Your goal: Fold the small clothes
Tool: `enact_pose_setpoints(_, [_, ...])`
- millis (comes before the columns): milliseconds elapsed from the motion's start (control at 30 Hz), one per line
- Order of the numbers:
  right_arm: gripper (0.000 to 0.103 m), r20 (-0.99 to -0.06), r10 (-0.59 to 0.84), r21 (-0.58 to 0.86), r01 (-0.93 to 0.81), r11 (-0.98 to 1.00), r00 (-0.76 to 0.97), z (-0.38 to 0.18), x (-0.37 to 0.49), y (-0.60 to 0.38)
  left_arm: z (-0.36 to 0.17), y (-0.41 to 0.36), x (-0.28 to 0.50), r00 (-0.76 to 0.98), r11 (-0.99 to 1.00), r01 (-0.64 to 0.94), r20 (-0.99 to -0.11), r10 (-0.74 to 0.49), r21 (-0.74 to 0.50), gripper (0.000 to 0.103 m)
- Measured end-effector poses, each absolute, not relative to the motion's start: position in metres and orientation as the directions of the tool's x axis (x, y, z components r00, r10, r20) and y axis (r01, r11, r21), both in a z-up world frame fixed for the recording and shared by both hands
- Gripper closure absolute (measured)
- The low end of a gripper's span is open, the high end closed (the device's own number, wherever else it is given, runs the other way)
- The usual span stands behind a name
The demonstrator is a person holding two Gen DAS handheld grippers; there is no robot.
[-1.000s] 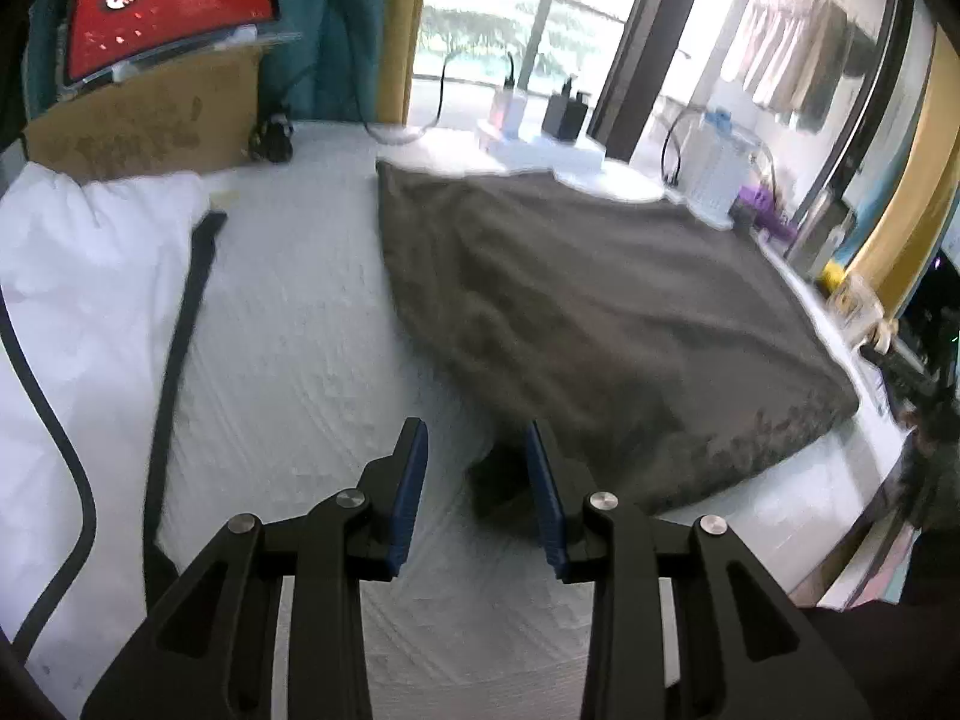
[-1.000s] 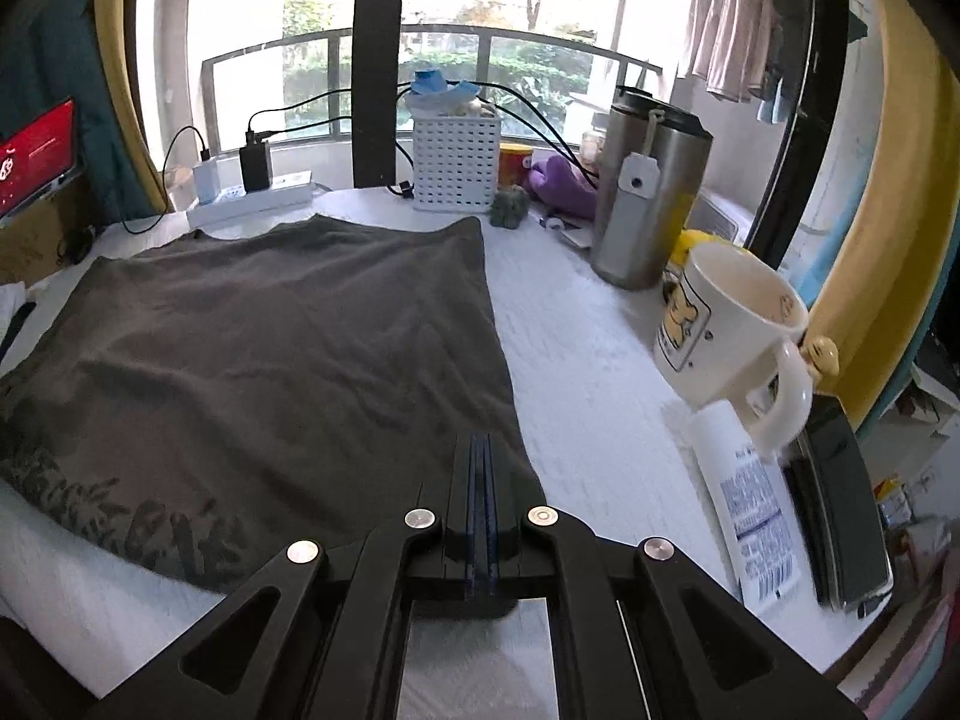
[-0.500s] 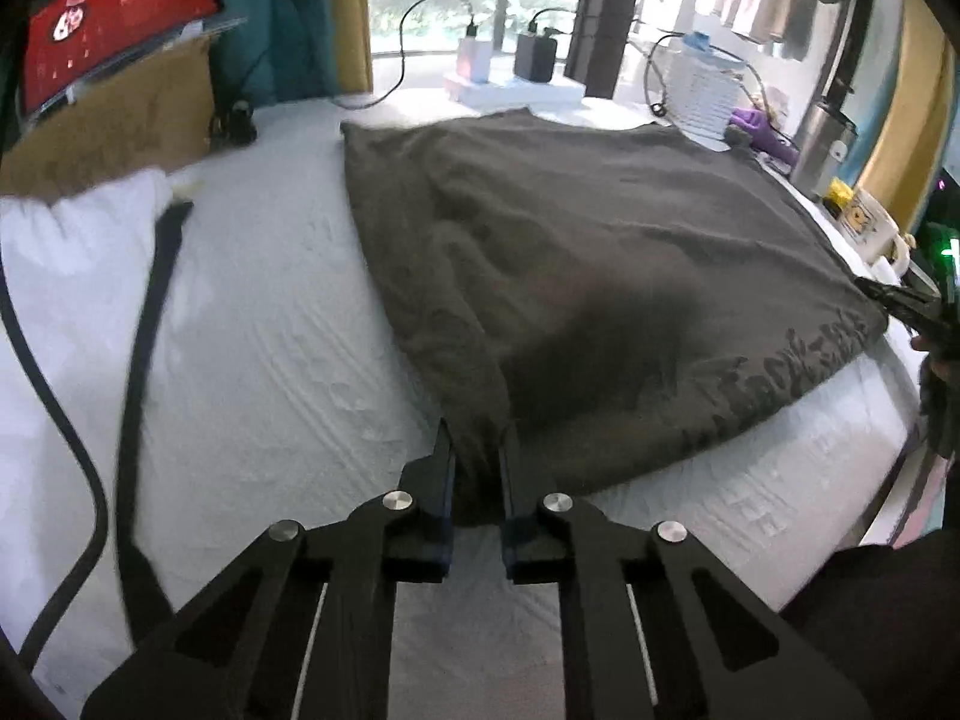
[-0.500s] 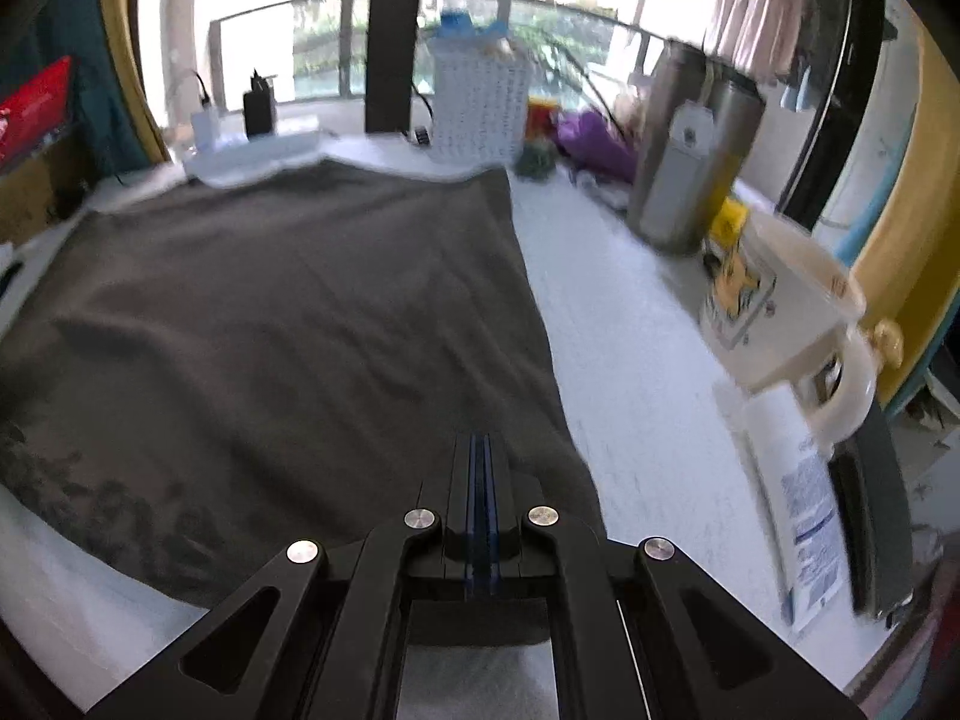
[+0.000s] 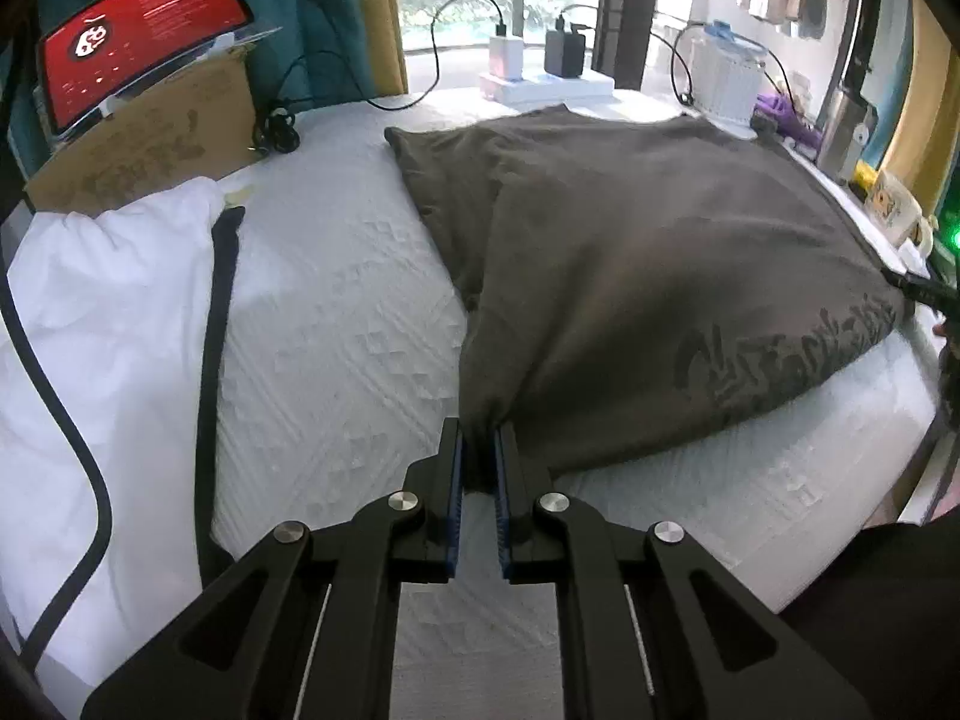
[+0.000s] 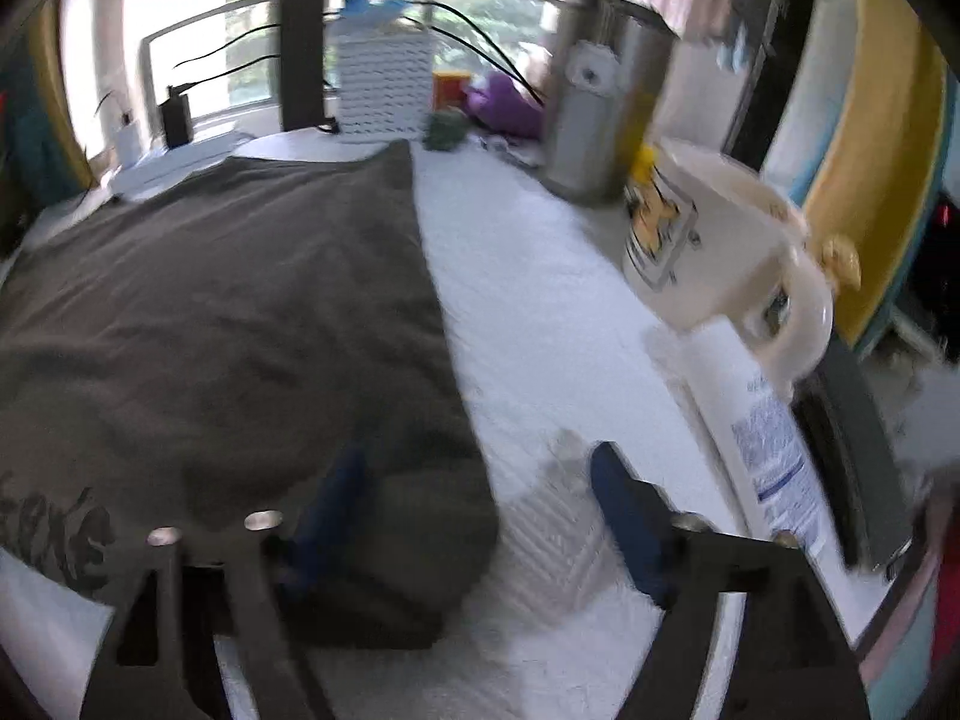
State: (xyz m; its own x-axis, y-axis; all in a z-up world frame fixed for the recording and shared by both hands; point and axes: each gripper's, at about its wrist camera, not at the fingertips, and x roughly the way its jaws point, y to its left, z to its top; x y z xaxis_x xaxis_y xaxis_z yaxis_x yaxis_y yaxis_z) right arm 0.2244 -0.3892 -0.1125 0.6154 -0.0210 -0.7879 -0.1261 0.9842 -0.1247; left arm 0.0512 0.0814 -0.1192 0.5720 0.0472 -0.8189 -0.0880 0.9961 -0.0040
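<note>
A dark brown-grey garment [image 5: 648, 264] with a dark print near its hem lies spread on the white table cover [image 5: 336, 324]. My left gripper [image 5: 478, 438] is shut on the garment's near left corner and lifts it slightly. In the right wrist view the same garment [image 6: 228, 312] fills the left half. My right gripper [image 6: 480, 480] is open, its blue-padded fingers [image 6: 624, 504] spread wide, with the garment's near right corner lying between them. That view is motion-blurred.
A white cloth [image 5: 108, 330] with a dark strap lies at the left, with a cardboard box [image 5: 150, 144] behind. Chargers and a white basket [image 5: 726, 84] stand at the back. A steel flask [image 6: 606, 120], mug [image 6: 714, 252] and tube [image 6: 774, 450] stand on the right.
My left gripper closed on the garment's near left corner and raised it. My right gripper, shut on the near right corner before, has opened wide and let the cloth go.
</note>
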Motion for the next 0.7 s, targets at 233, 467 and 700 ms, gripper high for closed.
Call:
enact_pose_setpoints(233, [0.022,-0.774,-0.037,-0.146,-0.121,0.982,0.633,-0.109,0.223,-0.387,-0.121,0.102,0.038,0.534,0.985,-0.173,-0.841,0.091,-0.003,0.09])
enact_pose_setpoints(467, [0.022,-0.743,0.046,-0.13,-0.211,0.969,0.668,-0.089,0.214,-0.362,-0.122,0.074,0.036,0.556,0.994,-0.066,-0.83,-0.032,-0.083,0.047])
enact_pose_setpoints(700, [0.022,-0.774,0.073,-0.131,-0.272,0.954,0.629,-0.107,0.214,-0.344,-0.138,0.072,0.046,0.543,0.996,-0.082,-0.837,0.072,0.032,0.083])
